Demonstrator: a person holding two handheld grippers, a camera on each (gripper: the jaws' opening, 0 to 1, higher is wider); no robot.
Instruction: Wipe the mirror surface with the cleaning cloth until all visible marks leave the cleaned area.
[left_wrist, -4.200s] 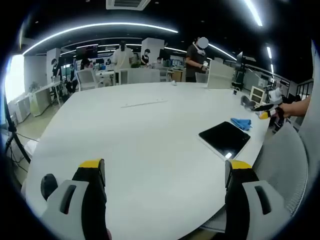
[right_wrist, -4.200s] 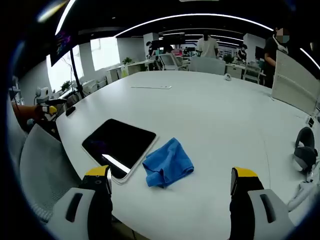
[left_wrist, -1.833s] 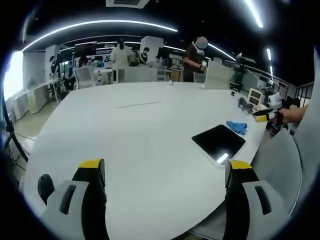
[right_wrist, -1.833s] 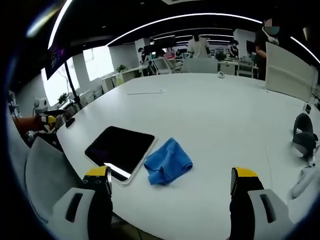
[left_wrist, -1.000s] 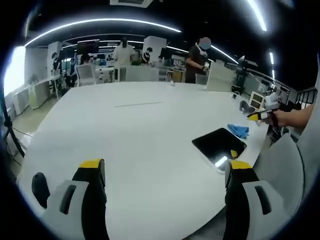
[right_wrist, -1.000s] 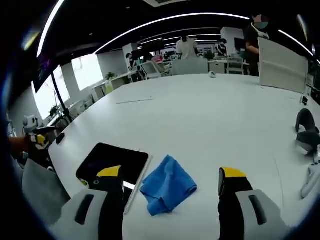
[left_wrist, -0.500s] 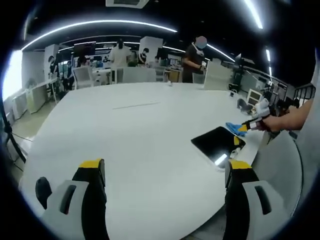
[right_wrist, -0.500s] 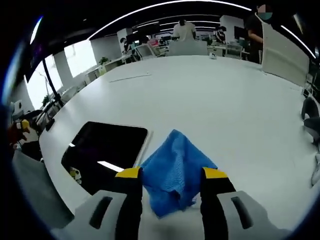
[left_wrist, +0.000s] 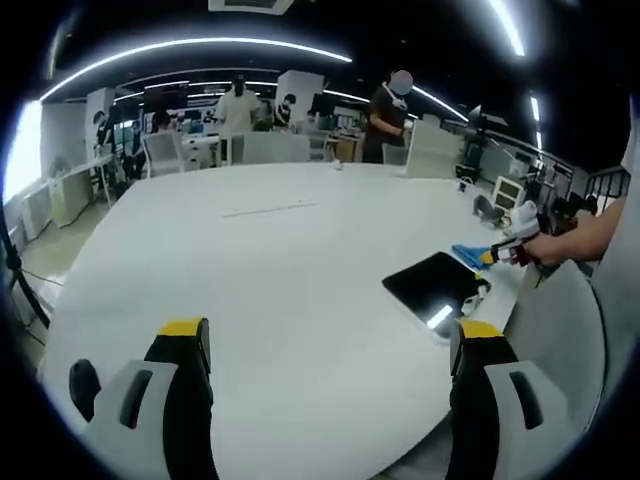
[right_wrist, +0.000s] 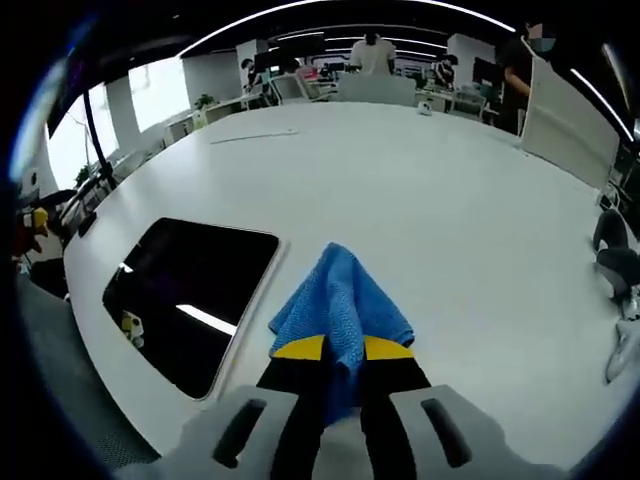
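Note:
A blue cleaning cloth (right_wrist: 340, 305) lies bunched on the white table (right_wrist: 430, 190), and my right gripper (right_wrist: 339, 350) is shut on its near edge. To the cloth's left lies the dark rectangular mirror (right_wrist: 185, 295), flat, with a light streak reflected in it. In the left gripper view the mirror (left_wrist: 437, 286) sits far right near the table's edge, with the cloth (left_wrist: 468, 254) beyond it and the right gripper (left_wrist: 490, 256) held by a person's hand over it. My left gripper (left_wrist: 325, 345) is open above bare table (left_wrist: 260, 270), far from both.
A grey chair back (left_wrist: 560, 320) stands by the table's edge near the mirror. Dark headphones (right_wrist: 612, 260) lie at the right. A thin strip (left_wrist: 263, 210) lies mid-table. Several people (left_wrist: 385, 115) stand at desks beyond the far side.
My right gripper dropped toward the cloth and its jaws closed on the cloth's near edge. The left gripper stayed open and barely moved.

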